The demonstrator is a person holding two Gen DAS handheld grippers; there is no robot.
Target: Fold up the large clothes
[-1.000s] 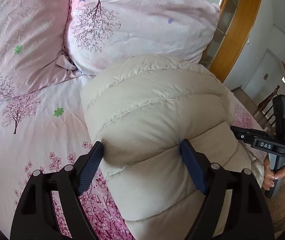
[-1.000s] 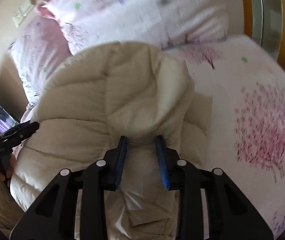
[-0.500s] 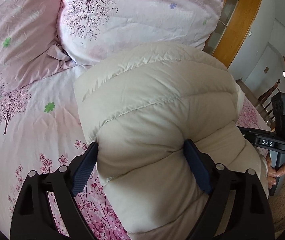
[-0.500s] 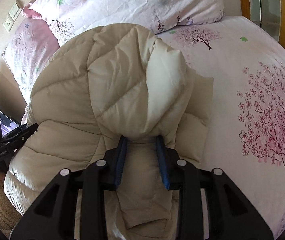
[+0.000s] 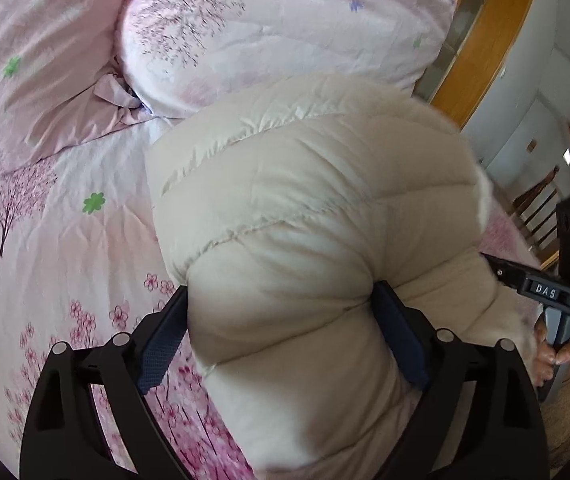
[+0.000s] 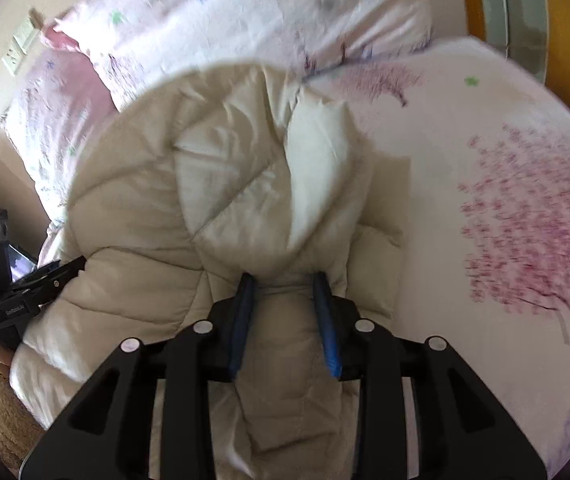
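- Two tools work on one cream puffer jacket point(image 5: 305, 216), which lies bundled on the bed point(image 5: 57, 240) near the head edge, just below the two pink flowered pillows point(image 5: 269, 28).
- Left tool point(image 5: 281, 328): its jaws are spread wide around a thick roll of the jacket. The padding bulges between the blue pads point(image 5: 163, 344) and touches both of them, so I judge it as a wide grip on the roll.
- Right tool point(image 6: 285, 300): its jaws stand narrow and are opening a little at this moment, with a fold of the jacket between them; the pads still touch the cloth.
- To do the step well, I think both tools should press the puffy bundle down flat against the bed before letting go, because such filling springs back easily.
- Letting go one side after the other, with the other side holding, could keep the fold from opening.
- Writing: on the body of the right tool, seen from the left wrist view, a small label point(image 5: 545, 291) reads "DAS". The small print on the left tool body in the right view is too small to read.
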